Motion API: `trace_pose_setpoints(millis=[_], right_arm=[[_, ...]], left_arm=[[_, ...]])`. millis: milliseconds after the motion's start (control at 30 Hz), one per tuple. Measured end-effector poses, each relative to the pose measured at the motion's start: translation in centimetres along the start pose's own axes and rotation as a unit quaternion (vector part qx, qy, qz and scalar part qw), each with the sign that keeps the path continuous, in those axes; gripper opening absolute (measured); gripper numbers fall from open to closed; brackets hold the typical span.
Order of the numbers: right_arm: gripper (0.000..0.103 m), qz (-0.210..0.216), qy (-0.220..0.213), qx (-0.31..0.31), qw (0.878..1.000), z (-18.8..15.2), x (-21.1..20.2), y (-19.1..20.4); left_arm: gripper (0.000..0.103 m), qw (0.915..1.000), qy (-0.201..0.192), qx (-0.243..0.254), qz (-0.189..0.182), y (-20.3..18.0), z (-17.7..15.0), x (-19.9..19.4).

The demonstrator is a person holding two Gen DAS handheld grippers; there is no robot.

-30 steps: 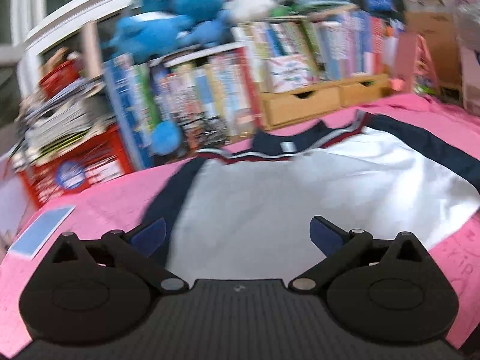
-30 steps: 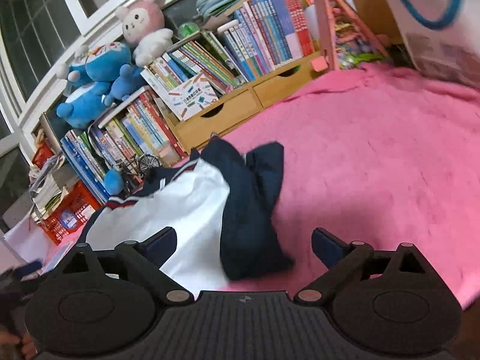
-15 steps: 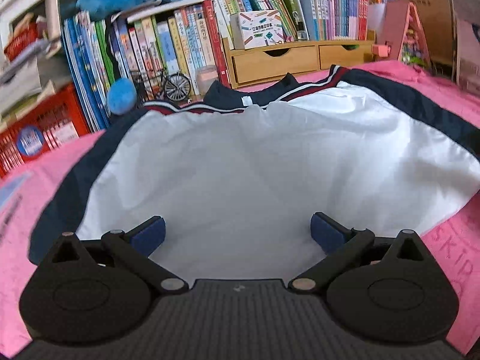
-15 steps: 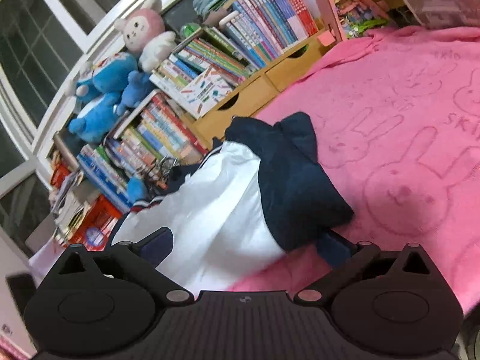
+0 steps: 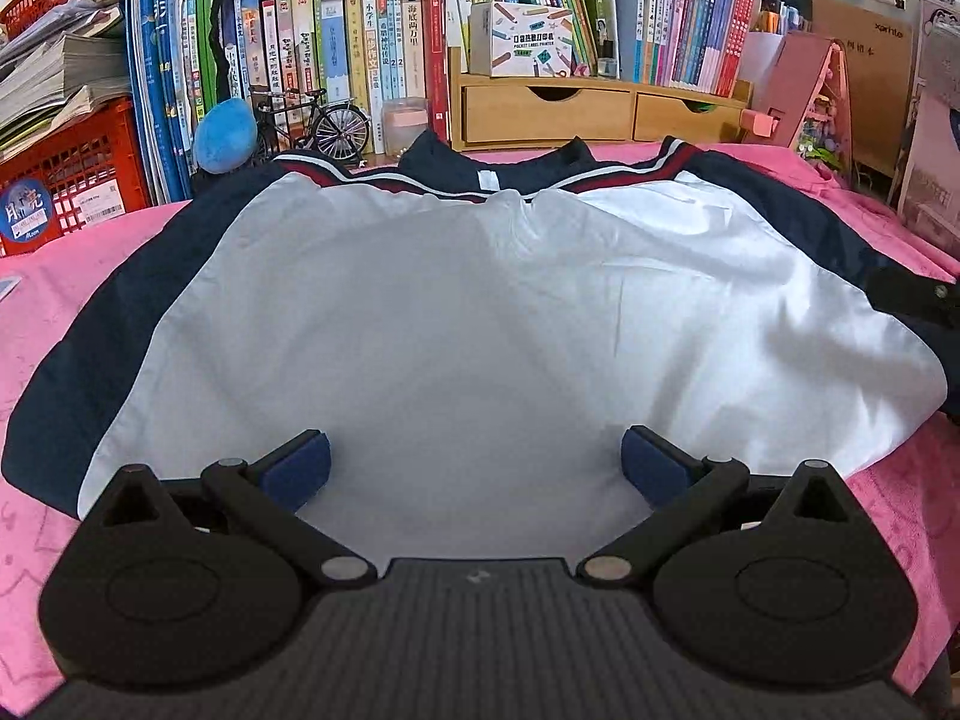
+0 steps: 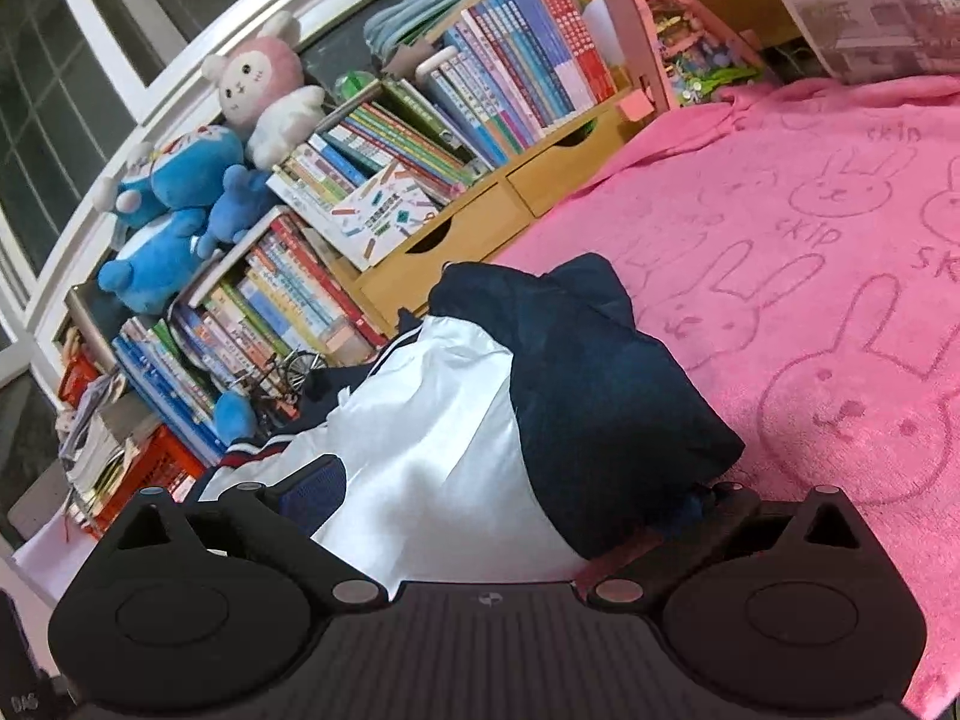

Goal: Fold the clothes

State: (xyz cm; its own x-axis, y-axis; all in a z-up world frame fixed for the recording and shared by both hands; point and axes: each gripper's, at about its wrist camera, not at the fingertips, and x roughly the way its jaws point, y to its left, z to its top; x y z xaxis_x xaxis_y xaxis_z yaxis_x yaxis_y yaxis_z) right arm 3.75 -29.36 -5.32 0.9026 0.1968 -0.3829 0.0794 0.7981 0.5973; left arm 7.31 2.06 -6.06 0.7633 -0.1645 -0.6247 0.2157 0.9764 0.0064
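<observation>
A white-bodied jacket with navy sleeves (image 5: pixel 480 312) lies spread flat on pink rabbit-print blanket (image 6: pixel 810 228); both hand-held grippers, left (image 5: pixel 477 462) and right (image 6: pixel 504 495), gape wide.

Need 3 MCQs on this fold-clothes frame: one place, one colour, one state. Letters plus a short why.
1. Where does the jacket lie?
A. in a drawer
B. on the pink blanket
C. on a chair

2. Colour of its main panel?
A. white
B. green
C. yellow

3. State of the left tongs?
A. shut on the collar
B. open over the white fabric
C. out of view

Answers:
1 B, pink blanket shows around the jacket on both sides.
2 A, the panel is white between navy sleeves.
3 B, both blue pads stand wide apart with nothing between them.
</observation>
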Motion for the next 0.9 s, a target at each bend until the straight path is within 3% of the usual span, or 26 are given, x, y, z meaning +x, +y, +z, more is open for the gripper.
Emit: trace_pose_setpoints(millis=[67, 300, 467, 700, 800, 900], right_arm=[[0.103, -0.005, -0.008, 0.002, 1.0, -0.1, 0.1, 0.1], [0.081, -0.021, -0.051, 0.048, 0.997, -0.9, -1.5, -1.2], [0.08, -0.045, -0.039, 0.049, 0.997, 0.0, 0.1, -0.6], [0.055, -0.04, -0.035, 0.066, 0.996, -0.3, -0.2, -1.4], [0.06, -0.024, -0.041, 0.045, 0.998, -0.9, -0.9, -1.6], [0.087, -0.003, -0.026, 0.018, 0.999, -0.9, -0.8, -0.8]], left_arm=[[0.103, 1.0, 0.0, -0.001, 0.0, 0.0, 0.0, 0.0], [0.103, 1.0, -0.001, -0.003, -0.001, 0.0, 0.0, 0.0], [0.103, 1.0, -0.002, -0.004, -0.001, 0.0, -0.1, 0.0], [0.103, 1.0, -0.002, -0.005, -0.002, 0.1, -0.1, 0.1], [0.103, 1.0, -0.003, -0.006, -0.002, 0.0, -0.1, 0.1], [0.103, 1.0, -0.003, -0.006, -0.002, 0.0, -0.1, 0.1]])
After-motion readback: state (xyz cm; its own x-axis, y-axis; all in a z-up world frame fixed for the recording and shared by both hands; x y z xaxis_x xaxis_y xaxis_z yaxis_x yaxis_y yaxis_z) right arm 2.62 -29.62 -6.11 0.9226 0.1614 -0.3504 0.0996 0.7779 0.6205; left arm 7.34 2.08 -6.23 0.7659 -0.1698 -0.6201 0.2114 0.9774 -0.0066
